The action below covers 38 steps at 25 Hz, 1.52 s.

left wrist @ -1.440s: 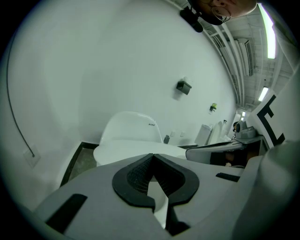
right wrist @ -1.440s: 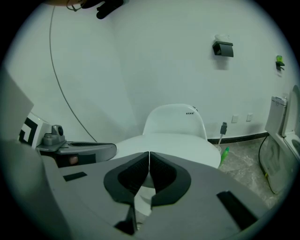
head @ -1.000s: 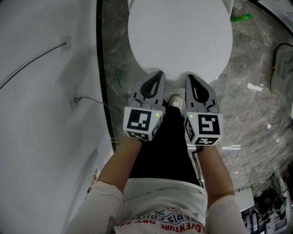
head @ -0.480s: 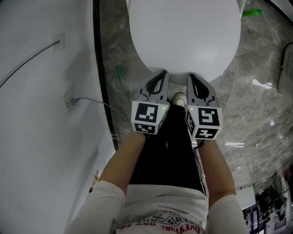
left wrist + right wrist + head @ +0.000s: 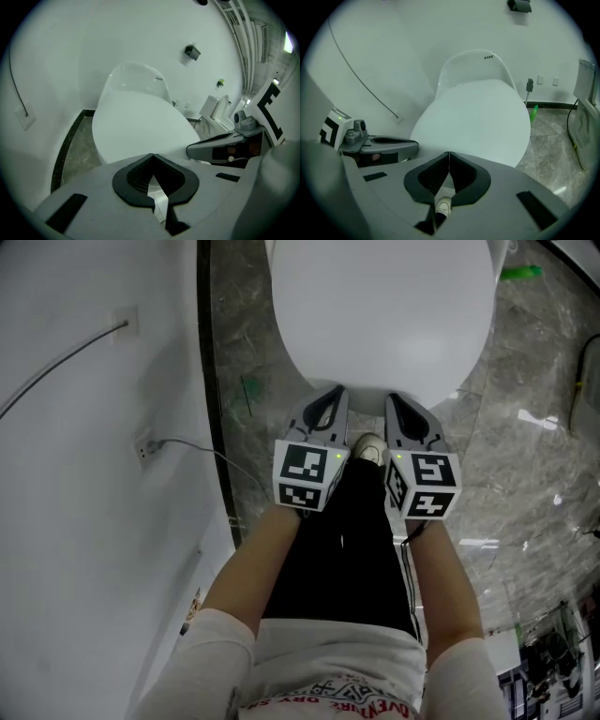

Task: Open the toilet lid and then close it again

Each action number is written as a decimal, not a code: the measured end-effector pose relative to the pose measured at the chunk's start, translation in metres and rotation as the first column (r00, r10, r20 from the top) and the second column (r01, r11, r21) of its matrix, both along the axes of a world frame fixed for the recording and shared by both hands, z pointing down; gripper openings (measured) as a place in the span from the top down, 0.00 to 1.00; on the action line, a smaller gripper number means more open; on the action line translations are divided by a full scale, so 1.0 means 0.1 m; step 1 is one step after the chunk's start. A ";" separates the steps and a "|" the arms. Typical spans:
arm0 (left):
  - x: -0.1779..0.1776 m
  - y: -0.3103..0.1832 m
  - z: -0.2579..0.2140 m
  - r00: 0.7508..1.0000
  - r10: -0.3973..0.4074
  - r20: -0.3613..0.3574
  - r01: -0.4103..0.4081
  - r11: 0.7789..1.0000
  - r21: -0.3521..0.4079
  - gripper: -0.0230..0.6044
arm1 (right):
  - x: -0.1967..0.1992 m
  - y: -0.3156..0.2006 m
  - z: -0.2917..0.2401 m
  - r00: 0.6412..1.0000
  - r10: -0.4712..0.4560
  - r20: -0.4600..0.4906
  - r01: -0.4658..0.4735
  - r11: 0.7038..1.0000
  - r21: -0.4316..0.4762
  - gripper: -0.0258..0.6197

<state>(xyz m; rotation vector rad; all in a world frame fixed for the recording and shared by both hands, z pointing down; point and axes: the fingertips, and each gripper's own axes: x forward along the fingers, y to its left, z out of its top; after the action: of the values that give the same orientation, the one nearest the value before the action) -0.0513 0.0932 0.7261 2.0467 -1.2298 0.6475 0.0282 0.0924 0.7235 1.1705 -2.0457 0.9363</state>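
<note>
The left gripper (image 5: 152, 155) has its jaws closed. In the left gripper view the two tips meet in a point and nothing sits between them. Only a sliver of pale surface shows through the opening lower down. The right gripper (image 5: 449, 153) is closed in the same way, tips together and empty. Through the gap behind its tips the right gripper view shows a white shoe (image 5: 443, 205) on the floor below.

The head view does not show the jaw faces, but it shows what the gripper views cannot. The two tools are held side by side, with the marker cubes towards the person and a bare forearm behind each. Both noses point at the front edge of the toilet lid (image 5: 384, 306). There the tips lie right at the lid's rim, and no view shows whether they touch it. Each gripper view also catches the other tool at its side.

The lid is down, lying flat and closed over the bowl, a smooth white oval straight ahead of both tools. Only the gripper views show the raised white back of the toilet (image 5: 473, 65) against the white wall.

A green bottle (image 5: 518, 273) lies on the grey marble floor (image 5: 525, 456) to the right of the toilet, near the base of the wall. On the left a thin cable (image 5: 66, 357) runs across the white wall, with a socket (image 5: 143, 446) below it.
</note>
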 end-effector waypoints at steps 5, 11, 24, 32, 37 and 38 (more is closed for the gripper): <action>0.08 -0.12 -0.83 0.995 -0.055 -0.088 0.061 0.996 0.069 0.95 | 0.05 -0.15 -0.76 0.999 0.015 0.049 -0.019 0.996 0.085 0.94; 0.09 -0.39 -2.27 0.990 -0.028 -0.135 0.059 0.971 0.230 0.95 | 0.01 -0.46 -2.13 0.996 0.027 0.087 -0.048 0.969 0.240 0.94; -0.23 -0.42 -4.94 0.990 0.068 -0.127 0.010 0.848 0.530 0.95 | -0.09 -0.53 -4.88 0.991 0.061 0.123 -0.119 0.827 0.550 0.94; -0.48 -0.29 -5.90 0.988 0.063 -0.138 0.037 0.786 0.617 0.95 | -0.10 -0.37 -5.67 0.998 0.033 0.061 -0.064 0.770 0.634 0.94; -0.55 -0.22 -6.20 0.987 0.059 -0.147 0.052 0.757 0.652 0.95 | -0.11 -0.28 -5.94 0.998 0.024 0.059 -0.057 0.745 0.665 0.94; -0.56 -0.20 -6.23 0.988 0.056 -0.145 0.053 0.757 0.652 0.95 | -0.11 -0.26 -5.96 0.998 0.020 0.060 -0.055 0.745 0.664 0.94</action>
<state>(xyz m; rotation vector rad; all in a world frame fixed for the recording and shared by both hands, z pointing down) -0.1075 0.0731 0.1035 2.5999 -1.5007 0.0189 0.0172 0.0665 0.1272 1.5547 -2.4980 0.2119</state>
